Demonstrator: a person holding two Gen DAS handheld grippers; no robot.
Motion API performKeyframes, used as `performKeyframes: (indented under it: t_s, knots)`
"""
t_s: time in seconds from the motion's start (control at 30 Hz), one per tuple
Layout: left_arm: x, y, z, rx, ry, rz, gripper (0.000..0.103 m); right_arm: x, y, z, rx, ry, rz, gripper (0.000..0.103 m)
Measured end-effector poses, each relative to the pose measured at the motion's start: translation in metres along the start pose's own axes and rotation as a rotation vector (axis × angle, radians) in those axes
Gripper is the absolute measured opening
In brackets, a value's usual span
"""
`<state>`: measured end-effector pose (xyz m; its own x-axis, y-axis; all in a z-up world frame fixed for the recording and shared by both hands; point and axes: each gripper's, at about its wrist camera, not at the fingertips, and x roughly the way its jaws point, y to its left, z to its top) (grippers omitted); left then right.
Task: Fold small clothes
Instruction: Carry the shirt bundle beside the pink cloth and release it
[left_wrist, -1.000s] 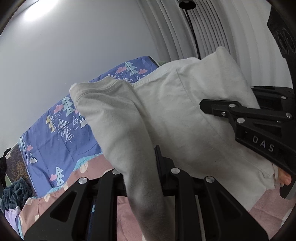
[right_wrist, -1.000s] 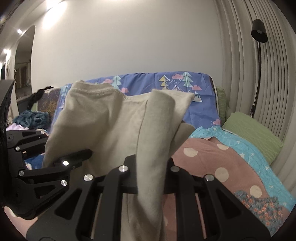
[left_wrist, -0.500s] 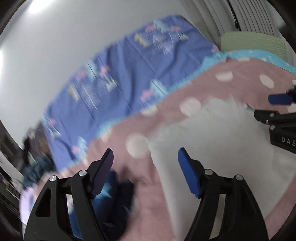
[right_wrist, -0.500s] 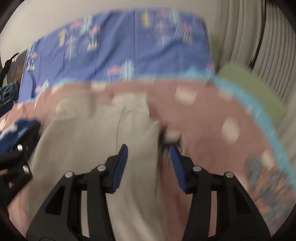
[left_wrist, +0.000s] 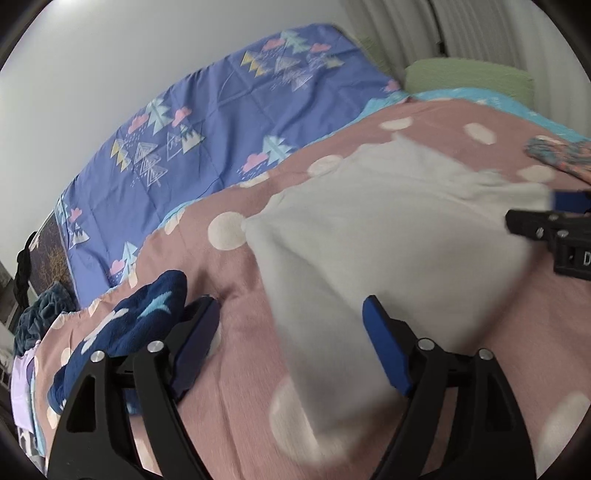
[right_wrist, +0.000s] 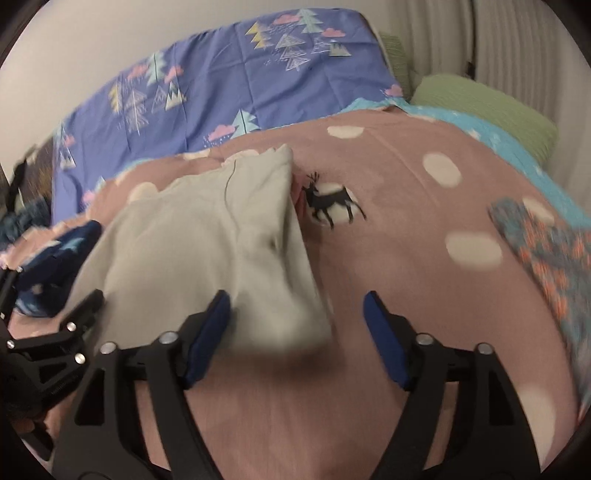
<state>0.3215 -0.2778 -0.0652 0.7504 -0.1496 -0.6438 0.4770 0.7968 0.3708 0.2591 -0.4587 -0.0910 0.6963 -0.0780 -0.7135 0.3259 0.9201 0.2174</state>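
Now both grippers had just opened and dropped the shirt on the blanket, ready for folding.

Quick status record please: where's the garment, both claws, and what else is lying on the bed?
garment: beige garment lying on pink dotted bedspread, released
left claw: jaws just opened, garment edge between them, not gripped
right claw: jaws just opened, garment corner between them, not gripped
nearby: navy star fleece left; floral cloth right

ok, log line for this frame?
stage: garment released | beige garment: on pink bedspread | left gripper: just opened, empty | right gripper: just opened, empty
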Motion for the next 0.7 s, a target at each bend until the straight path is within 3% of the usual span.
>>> performKeyframes:
  t_s: [0.1, 0.27, 0.33, 0.53, 0.7]
  knots:
    - [-0.037, -0.004, -0.013, -0.043, -0.054, -0.045, 0.087, -0.028, -0.010, -0.021, 0.043, 0.005, 0.011, 0.084]
    - [-0.102, -0.003, -0.031, -0.156, -0.110, -0.123, 0.097, -0.097, -0.019, -0.058, 0.057, -0.077, -0.041, 0.087]
    - [-0.126, -0.003, -0.037, -0.181, -0.126, -0.121, 0.102, -0.132, -0.020, -0.074, 0.055, -0.109, -0.058, 0.088]
    - [-0.207, -0.004, -0.057, -0.197, -0.190, -0.080, 0.102, -0.234, 0.004, -0.108, -0.003, -0.209, -0.110, 0.091]
    - [-0.261, -0.005, -0.078, -0.206, -0.204, -0.110, 0.102, -0.304, 0.034, -0.130, -0.058, -0.332, -0.150, 0.097]
